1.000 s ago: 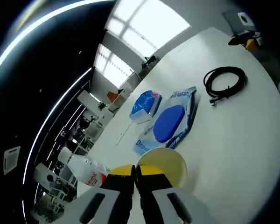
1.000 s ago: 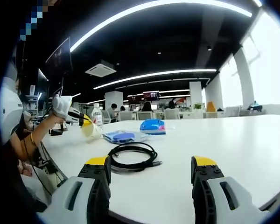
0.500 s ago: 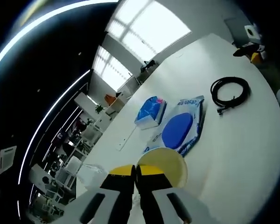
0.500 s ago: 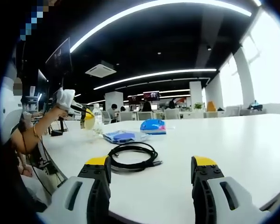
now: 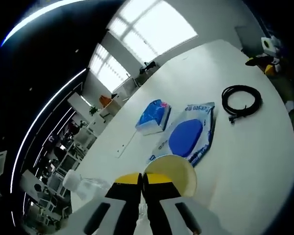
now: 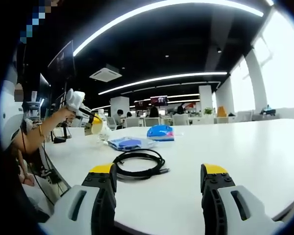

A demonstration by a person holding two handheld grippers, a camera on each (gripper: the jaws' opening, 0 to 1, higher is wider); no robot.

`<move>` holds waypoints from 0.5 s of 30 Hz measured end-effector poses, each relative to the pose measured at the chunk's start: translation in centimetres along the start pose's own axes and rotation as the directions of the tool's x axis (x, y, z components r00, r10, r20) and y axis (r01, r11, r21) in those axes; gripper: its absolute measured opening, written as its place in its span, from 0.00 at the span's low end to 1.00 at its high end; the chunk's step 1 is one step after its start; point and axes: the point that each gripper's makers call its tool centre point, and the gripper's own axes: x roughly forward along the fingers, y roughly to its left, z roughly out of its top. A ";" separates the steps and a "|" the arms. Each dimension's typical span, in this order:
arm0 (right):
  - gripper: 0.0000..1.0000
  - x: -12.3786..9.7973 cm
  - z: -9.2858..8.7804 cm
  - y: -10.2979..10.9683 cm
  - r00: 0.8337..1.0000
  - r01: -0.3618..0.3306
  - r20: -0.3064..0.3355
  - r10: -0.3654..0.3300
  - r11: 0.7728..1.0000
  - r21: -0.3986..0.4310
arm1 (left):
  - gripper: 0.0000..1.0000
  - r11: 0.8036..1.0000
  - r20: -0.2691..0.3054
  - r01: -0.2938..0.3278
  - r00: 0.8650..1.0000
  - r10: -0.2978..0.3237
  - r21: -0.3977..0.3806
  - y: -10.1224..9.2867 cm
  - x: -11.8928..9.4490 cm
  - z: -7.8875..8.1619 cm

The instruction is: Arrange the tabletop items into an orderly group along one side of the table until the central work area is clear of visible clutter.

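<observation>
Left gripper (image 5: pixel 142 177) clamps yellow cup (image 5: pixel 172 172) | right gripper (image 6: pixel 159 174) agape | cable (image 6: pixel 138 163) ahead

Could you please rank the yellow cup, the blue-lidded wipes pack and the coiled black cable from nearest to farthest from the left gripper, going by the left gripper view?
1. Yellow cup: its rim held in the left gripper's jaws.
2. Blue-lidded wipes pack: just beyond the cup, mid-table.
3. Coiled black cable: farthest, toward the right edge.

White hand-held gripper (image 6: pixel 157 183), yellow-tipped black jaws; apparently bracelet (image 6: pixel 39 130) on wrist.
</observation>
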 end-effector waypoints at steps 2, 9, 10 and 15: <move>0.67 -0.1 0.0 -0.1 1.000 0.002 0.001 -0.002 1.000 0.003 | 0.01 0.999 0.002 0.039 0.999 -0.039 -0.012 -0.2 0.2 0.2; 0.67 -0.2 0.0 -0.2 1.000 0.003 0.003 -0.003 1.000 0.002 | 0.01 0.991 -0.030 0.130 0.991 -0.131 -0.032 0.7 1.0 0.3; 0.67 -0.2 0.0 -0.3 1.000 0.004 0.004 -0.004 1.000 0.002 | 0.01 0.987 -0.044 0.159 0.986 -0.160 -0.038 0.6 1.1 0.1; 0.67 -0.3 0.0 -0.3 1.000 0.006 0.005 -0.006 1.000 0.005 | 0.01 0.975 -0.090 0.215 0.971 -0.220 -0.061 1.3 2.3 -0.7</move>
